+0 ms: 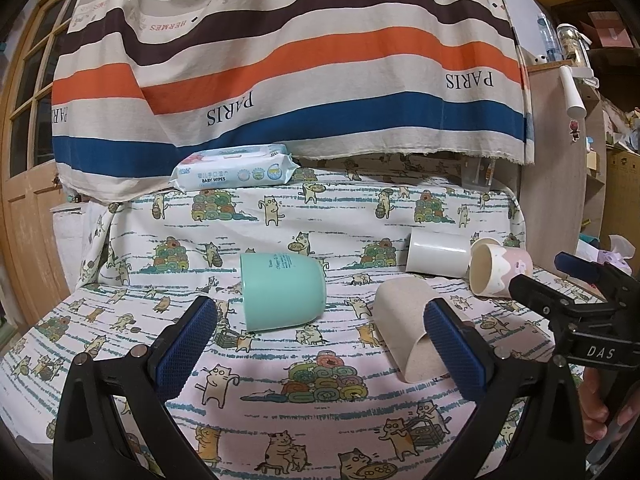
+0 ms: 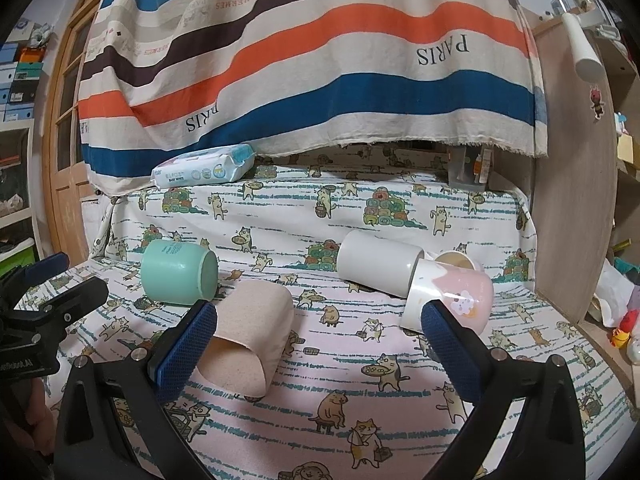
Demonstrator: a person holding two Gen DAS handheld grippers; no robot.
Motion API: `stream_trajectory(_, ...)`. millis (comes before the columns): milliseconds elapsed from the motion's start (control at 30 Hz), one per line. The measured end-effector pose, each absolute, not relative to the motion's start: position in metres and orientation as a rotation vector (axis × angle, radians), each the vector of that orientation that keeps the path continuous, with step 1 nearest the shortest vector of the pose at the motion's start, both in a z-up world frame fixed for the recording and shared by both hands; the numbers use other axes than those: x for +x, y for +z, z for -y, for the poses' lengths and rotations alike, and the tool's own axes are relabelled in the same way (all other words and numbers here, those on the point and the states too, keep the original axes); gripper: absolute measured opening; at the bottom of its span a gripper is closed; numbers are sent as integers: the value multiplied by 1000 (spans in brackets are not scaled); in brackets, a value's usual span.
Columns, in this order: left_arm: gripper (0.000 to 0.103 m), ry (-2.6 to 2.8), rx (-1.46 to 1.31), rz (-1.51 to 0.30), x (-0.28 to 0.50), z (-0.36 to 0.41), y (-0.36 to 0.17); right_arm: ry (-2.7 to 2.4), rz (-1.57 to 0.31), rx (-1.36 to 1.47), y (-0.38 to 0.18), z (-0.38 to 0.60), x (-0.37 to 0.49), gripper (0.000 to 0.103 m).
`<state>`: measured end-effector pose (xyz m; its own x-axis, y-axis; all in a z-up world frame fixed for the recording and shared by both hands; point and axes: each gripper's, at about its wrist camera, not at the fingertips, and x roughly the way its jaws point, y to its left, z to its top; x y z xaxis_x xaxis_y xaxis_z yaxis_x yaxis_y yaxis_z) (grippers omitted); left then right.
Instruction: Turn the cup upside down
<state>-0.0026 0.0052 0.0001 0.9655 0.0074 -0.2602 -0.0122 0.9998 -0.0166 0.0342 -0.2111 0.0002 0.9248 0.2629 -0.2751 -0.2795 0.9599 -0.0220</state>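
Note:
Several cups lie on their sides on the cat-print cloth (image 1: 320, 408). A mint green cup (image 1: 282, 292) lies ahead of my left gripper (image 1: 320, 312), which is open and empty. A beige cup (image 1: 408, 332) lies by its right finger. A white cup (image 1: 436, 256) and a pink-and-white cup (image 1: 498, 272) lie further right. In the right wrist view my right gripper (image 2: 318, 316) is open and empty, with the beige cup (image 2: 252, 336) by its left finger, the pink-and-white cup (image 2: 452, 296) by its right finger, the white cup (image 2: 378, 262) behind, and the green cup (image 2: 178, 272) at left.
A pack of baby wipes (image 1: 234, 172) lies at the back of the cloth (image 2: 204, 168). A striped curtain (image 1: 300, 60) hangs behind. A wooden panel (image 2: 572, 200) stands at the right edge, a wooden door (image 1: 28, 200) at the left.

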Motion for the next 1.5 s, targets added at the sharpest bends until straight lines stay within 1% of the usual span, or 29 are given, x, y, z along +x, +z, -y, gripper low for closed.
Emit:
stream_trajectory(467,103,7,-5,-303,5,-4,-1,292,-266,-33,6,216,29,103)
stream_trajectory(633,103,32,5,-252,3,-6,1,271,-238,-28,28,218,24,103)
stream_trajectory(867,103,106,37,-266,14,-12,1,231,-331,14,51,214,45,103)
stream_trajectory(967,103,95,34,-263,14,-13,1,219,-405,10,53,205,65,103)
stream_trajectory(1100,103,119,30,-295,18,-14,-1,302,-616,-24,46,180,96,103)
stream_trajectory(1300,103,151,-14,-305,19,-23,-2,355,-825,-17,20,149,129,102)
stream_trajectory(1400,103,147,-17,-302,19,-24,-3,341,-900,10,13,140,146,94)
stream_trajectory(1433,103,139,-16,-301,19,-24,-3,338,-926,13,11,136,152,92)
stream_trajectory(1500,103,132,-13,-302,19,-24,-2,328,-970,2,4,128,161,92)
